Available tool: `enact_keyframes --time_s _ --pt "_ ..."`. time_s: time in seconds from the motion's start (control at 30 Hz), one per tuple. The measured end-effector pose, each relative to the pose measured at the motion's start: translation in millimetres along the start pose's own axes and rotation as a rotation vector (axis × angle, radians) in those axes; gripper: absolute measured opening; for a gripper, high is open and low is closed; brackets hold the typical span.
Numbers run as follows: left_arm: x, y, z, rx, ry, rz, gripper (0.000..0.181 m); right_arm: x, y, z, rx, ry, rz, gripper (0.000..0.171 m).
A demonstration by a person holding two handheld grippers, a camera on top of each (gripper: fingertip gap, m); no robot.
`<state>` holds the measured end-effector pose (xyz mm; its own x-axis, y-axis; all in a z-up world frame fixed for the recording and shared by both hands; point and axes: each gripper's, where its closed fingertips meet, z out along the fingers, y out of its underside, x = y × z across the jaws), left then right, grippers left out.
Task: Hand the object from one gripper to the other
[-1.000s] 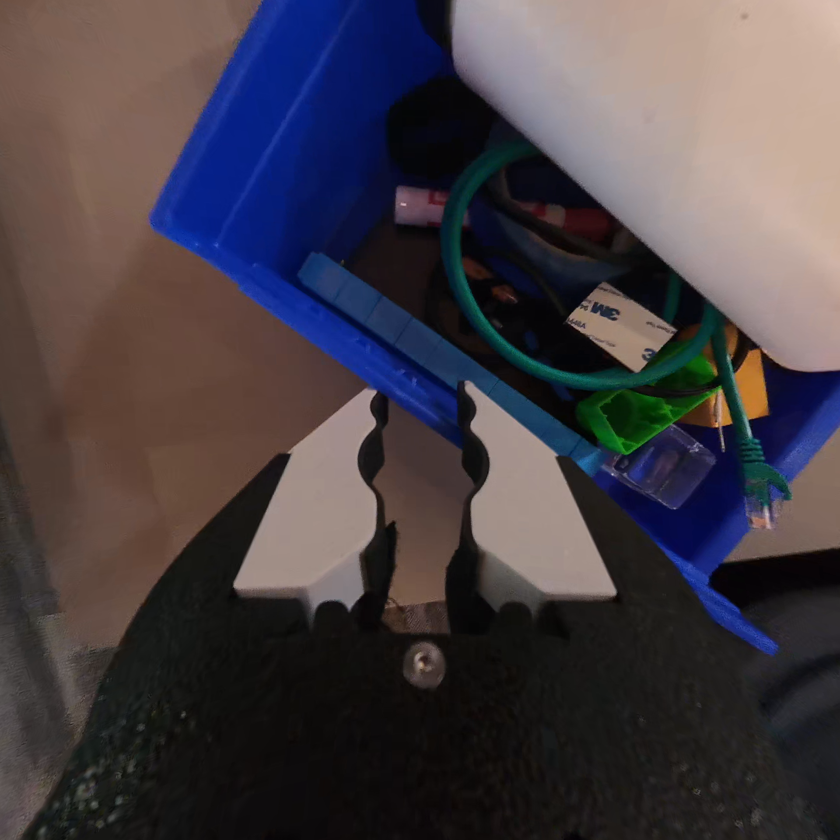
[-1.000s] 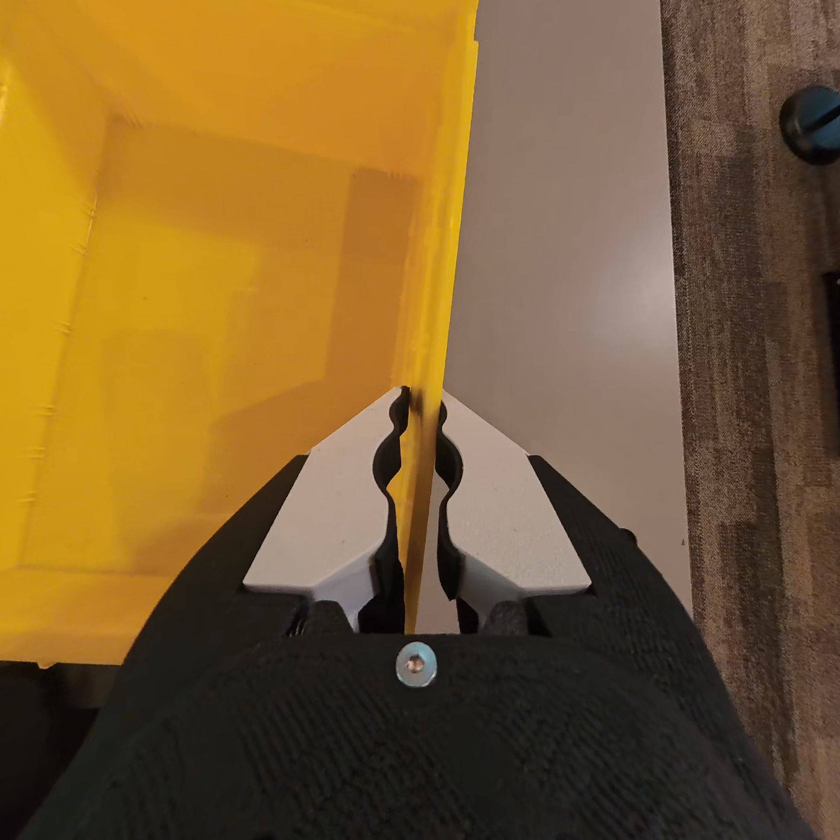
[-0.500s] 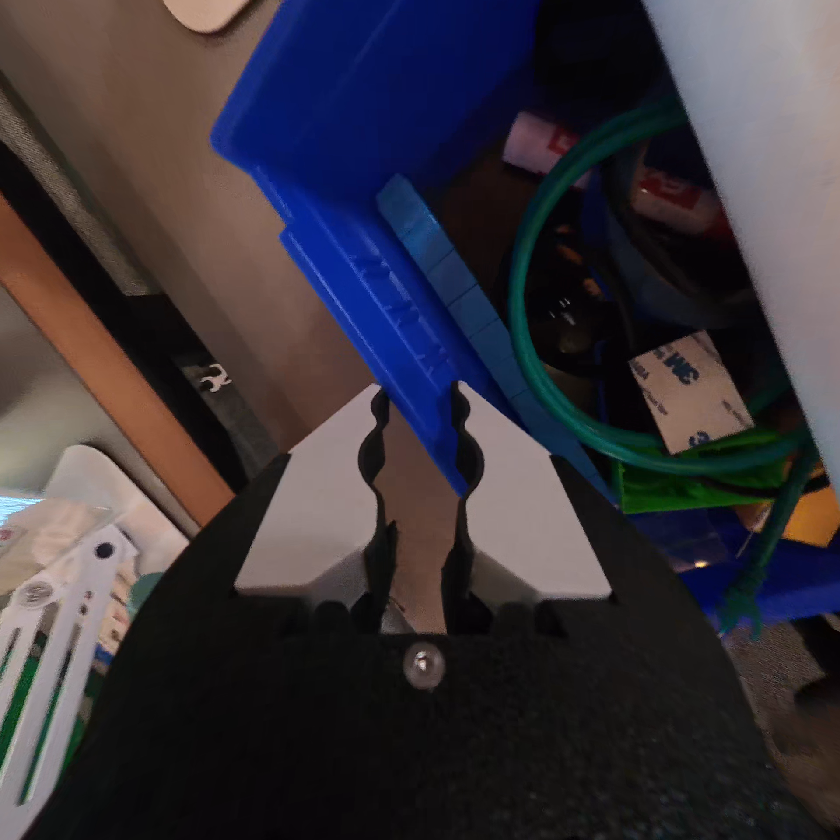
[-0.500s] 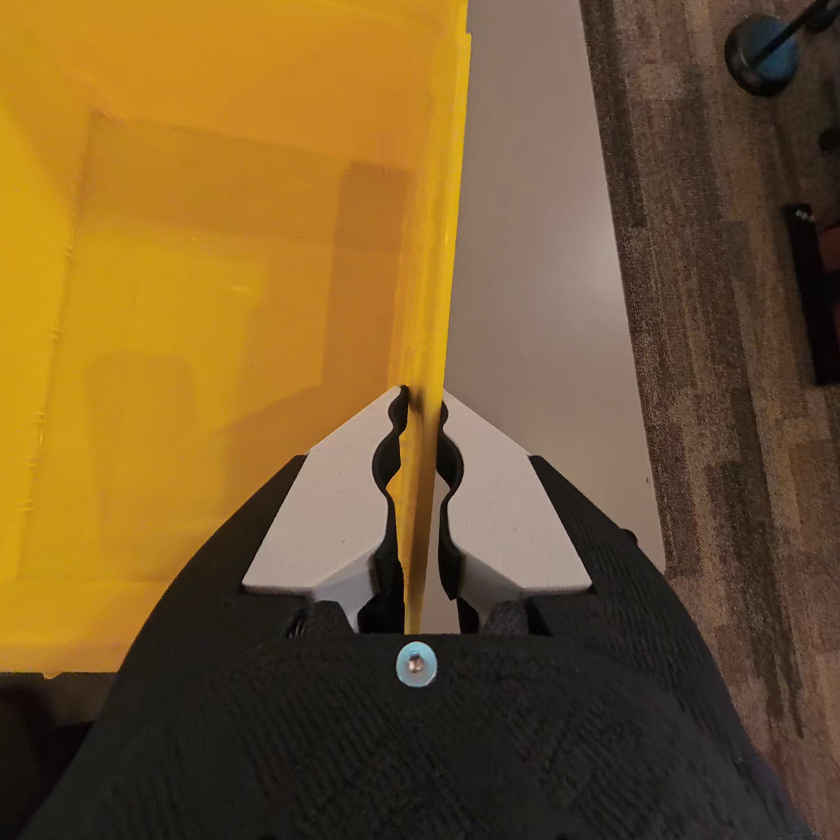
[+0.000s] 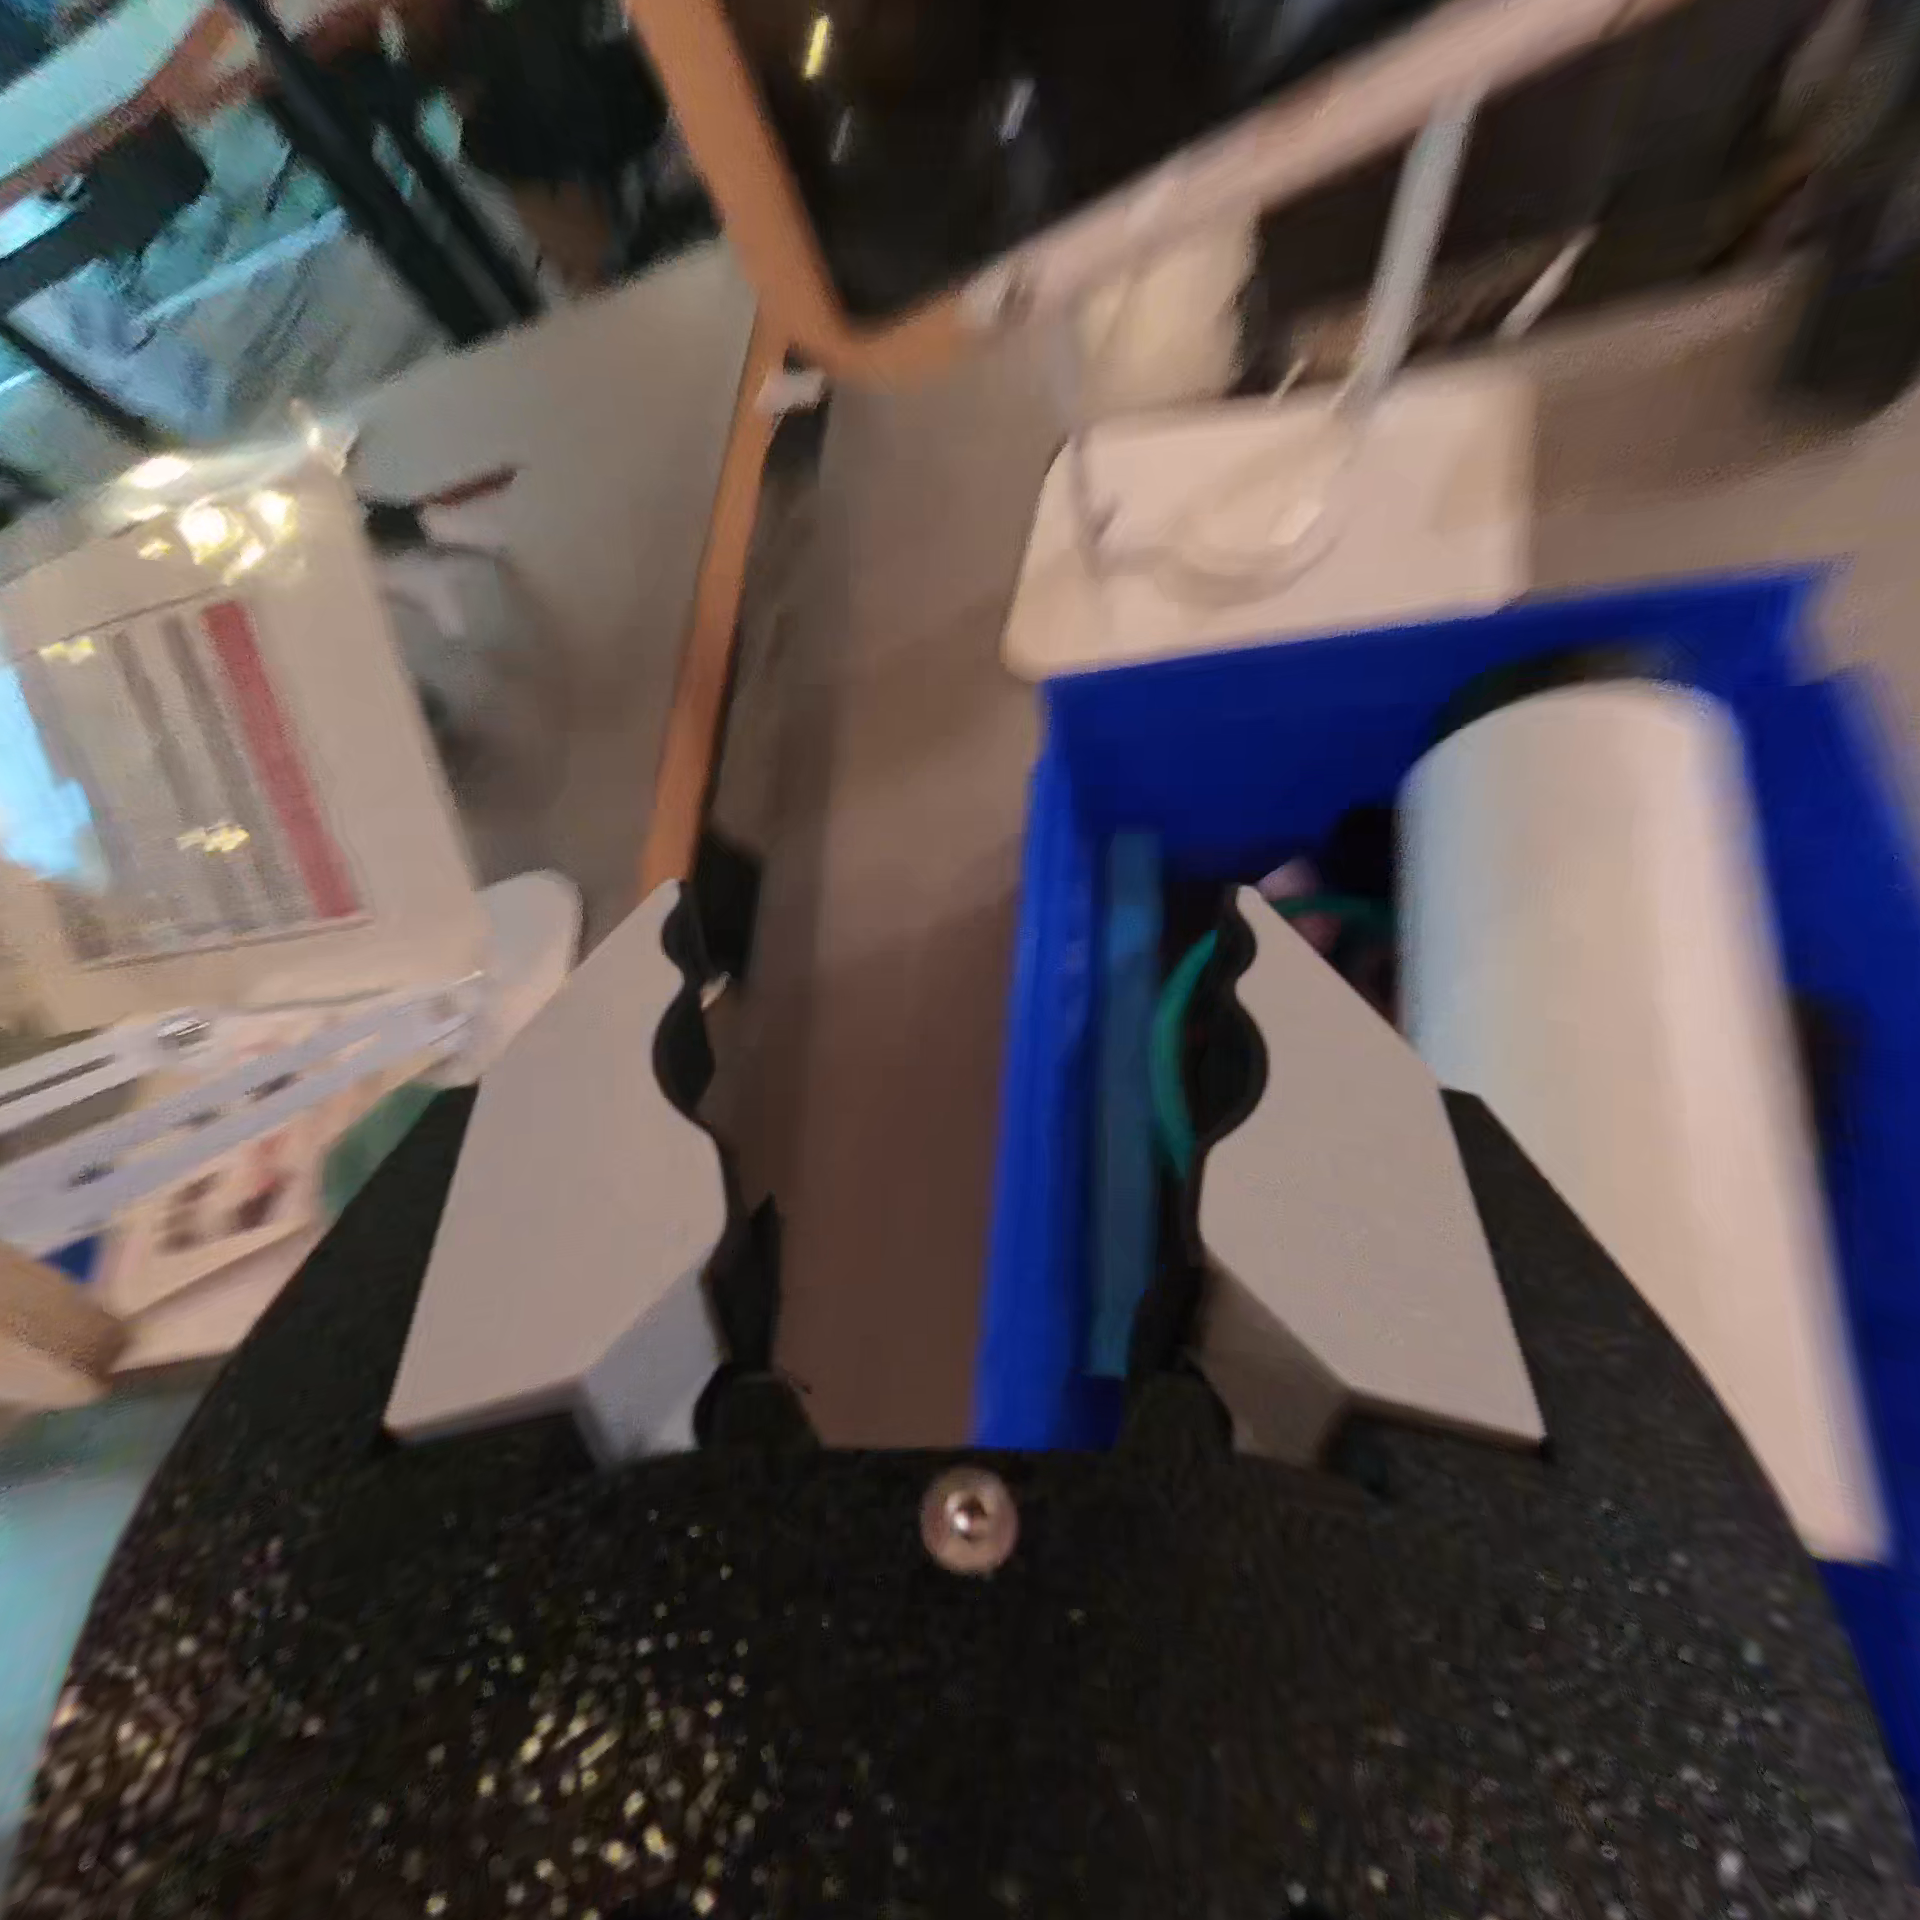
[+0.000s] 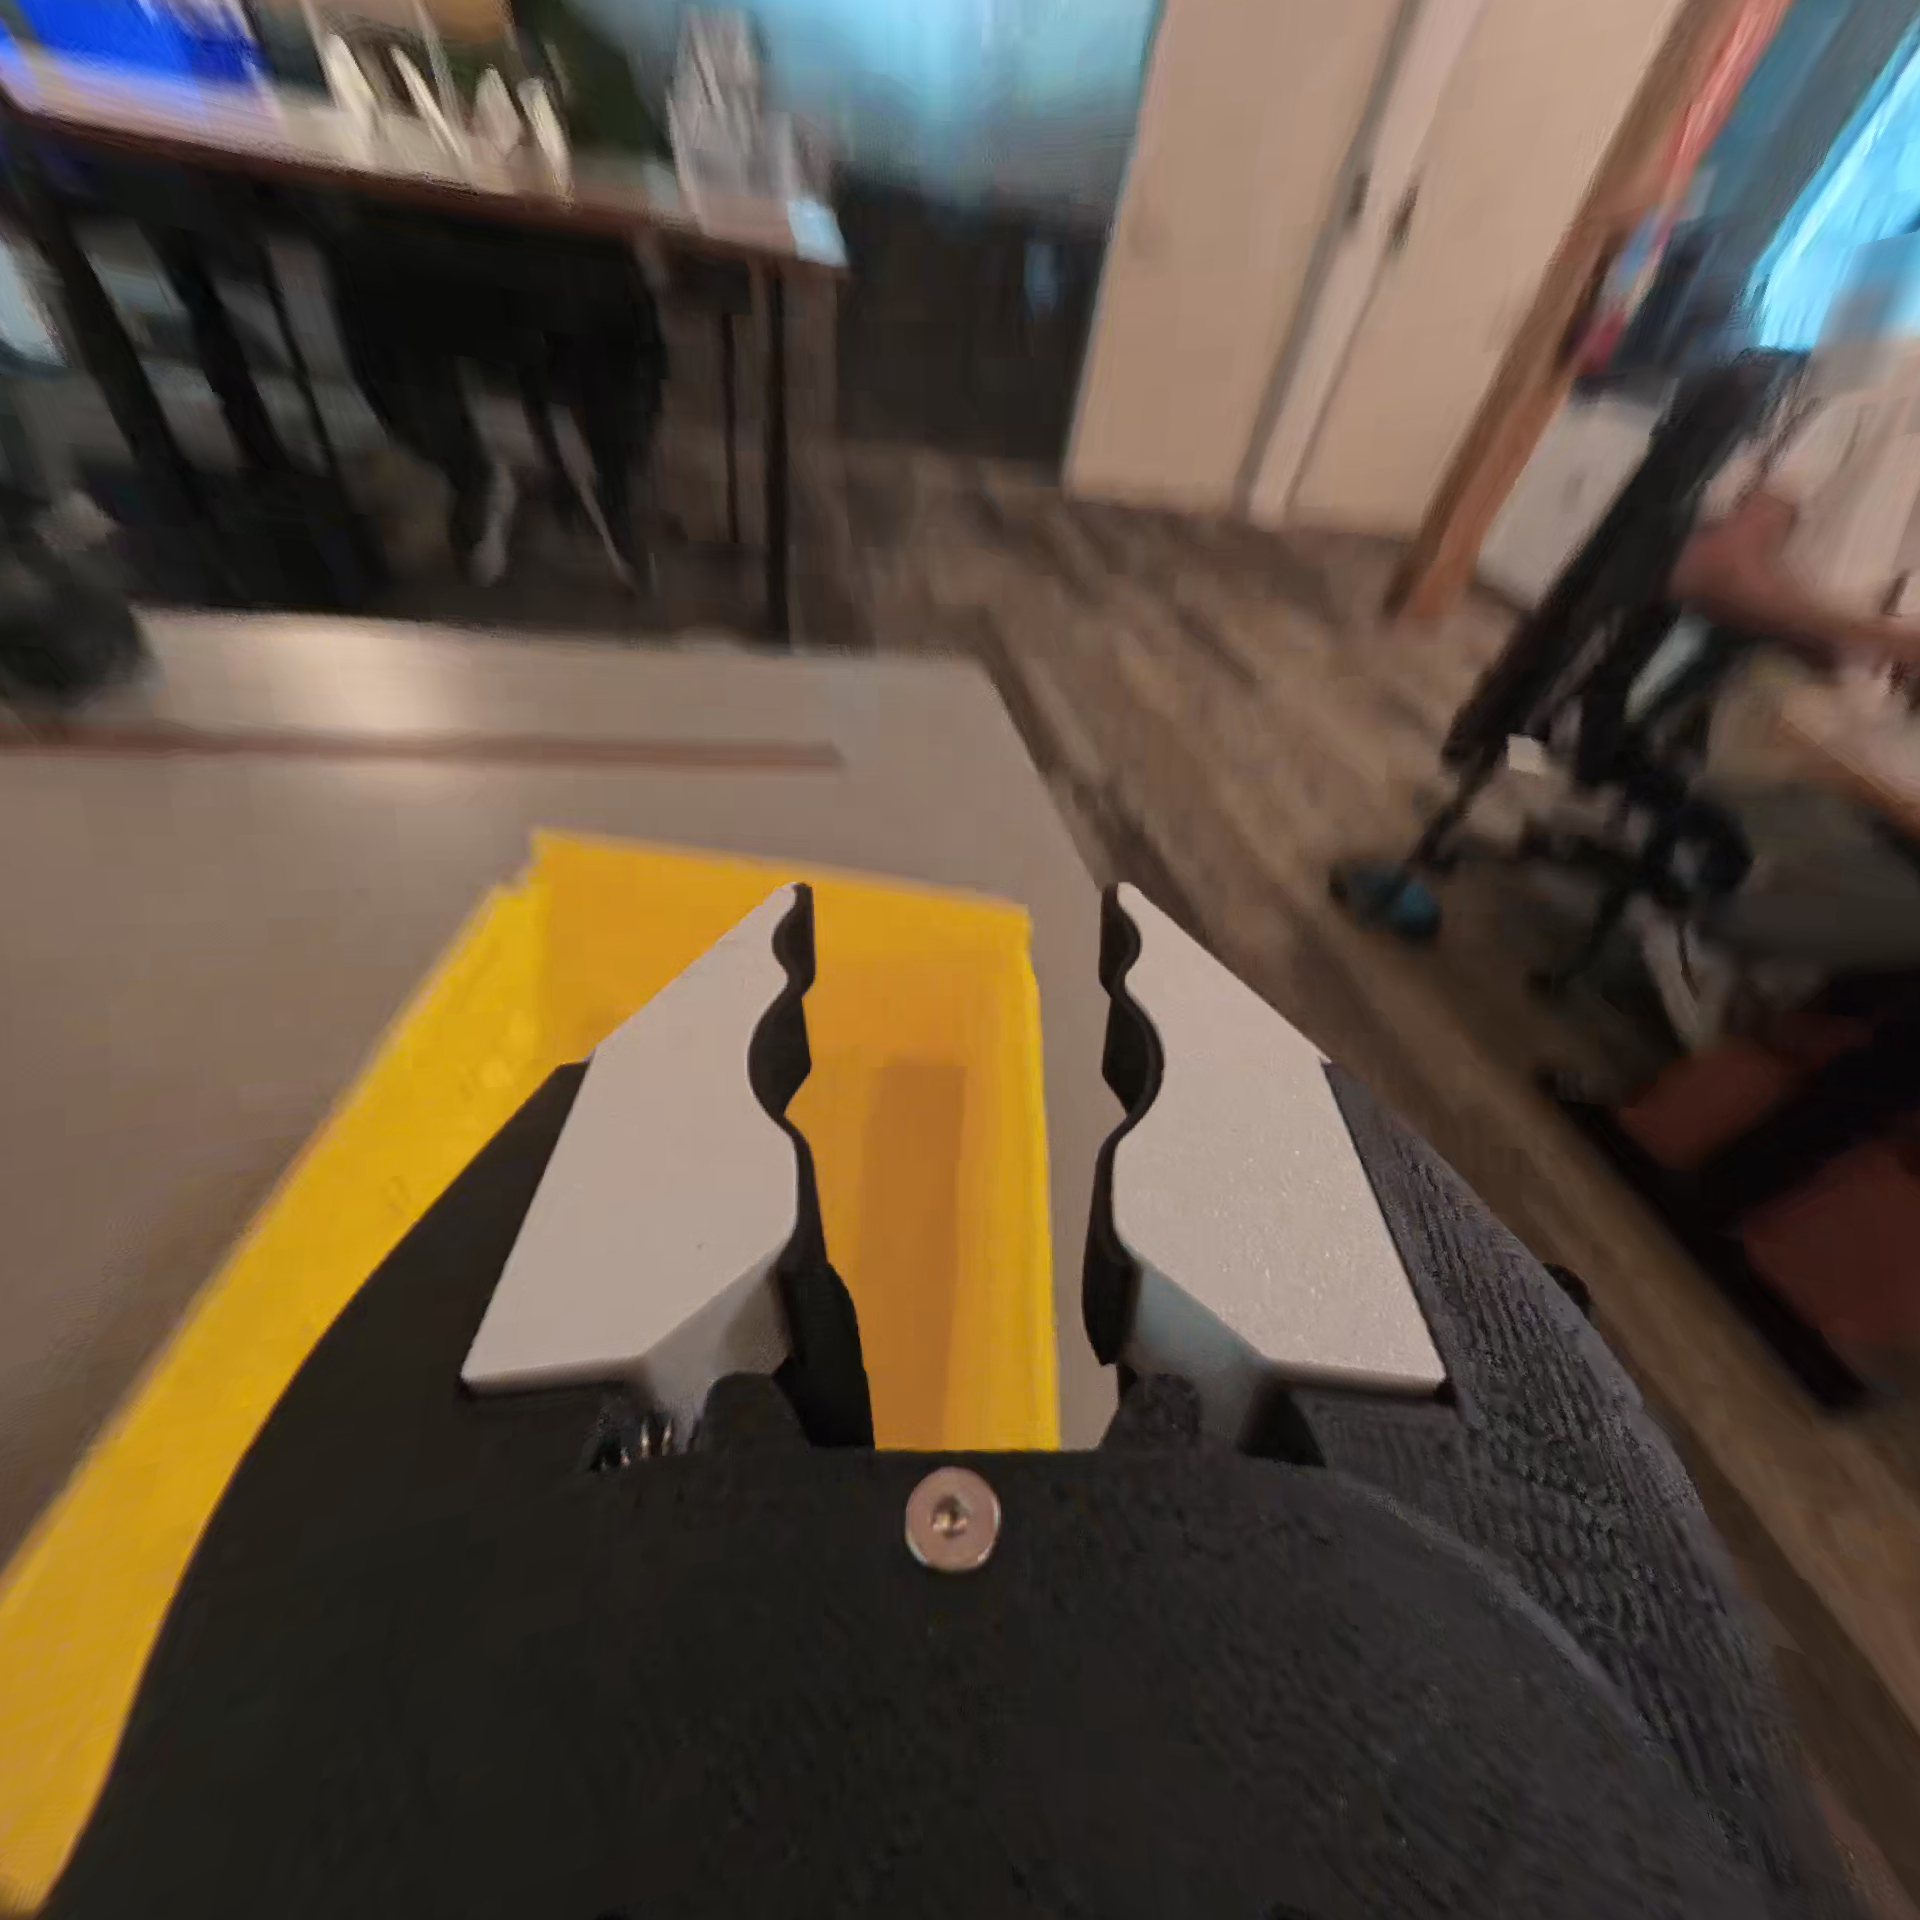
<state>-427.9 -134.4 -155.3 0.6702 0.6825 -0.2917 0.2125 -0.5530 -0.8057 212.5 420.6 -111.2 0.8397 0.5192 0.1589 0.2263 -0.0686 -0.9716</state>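
Note:
My left gripper (image 5: 958, 904) is open wide and empty. The left wall of a blue bin (image 5: 1247, 727) stands between its fingers, untouched. The bin holds a white roll (image 5: 1579, 987), a green cable (image 5: 1179, 1039) and a light-blue strip (image 5: 1127, 1091). My right gripper (image 6: 956, 894) is open and empty above an empty yellow bin (image 6: 416, 1122). The yellow bin's right wall runs between its fingers with a gap on both sides. Both views are blurred by motion.
Both bins sit on a grey table (image 6: 260, 883). A white box (image 5: 1278, 530) lies just behind the blue bin. White racks and papers (image 5: 208, 1039) are at the left. Carpet, a chair (image 6: 1621, 707) and a seated person are to the right of the table. The left gripper's tips are roughly 85 cm from the right gripper's.
My right gripper has let go of the yellow bin's wall and opened. My left gripper has opened wide. Both cameras have tilted up from looking down to looking across the table.

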Motion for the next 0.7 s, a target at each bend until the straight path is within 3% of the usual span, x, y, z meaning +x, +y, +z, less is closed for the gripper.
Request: enact_keyframes --time_s 0.07,0.13,0.23,0.3,0.43,0.7 --pt "28 -11 -18 0.120 0.108 -0.068 0.101 -38 -41 -6 0.200 -0.088 -0.007 0.064" --pt "62 -1 -25 0.102 0.217 -0.060 0.111 -86 -64 -11 0.293 -0.208 -0.010 0.093" --pt "99 23 -22 0.002 0.295 -0.004 0.124 -162 -72 -9 0.293 -0.368 -0.029 0.126" --pt "109 39 -17 -0.067 0.290 0.042 0.127 -214 -68 -10 0.279 -0.482 -0.055 0.136" --pt "135 65 -12 -0.248 0.411 0.011 0.123 -288 -45 -10 0.235 -0.601 -0.185 0.139" --pt "141 92 10 -0.493 0.330 0.218 0.122 -354 -4 -12 0.161 -0.729 -0.314 0.134"
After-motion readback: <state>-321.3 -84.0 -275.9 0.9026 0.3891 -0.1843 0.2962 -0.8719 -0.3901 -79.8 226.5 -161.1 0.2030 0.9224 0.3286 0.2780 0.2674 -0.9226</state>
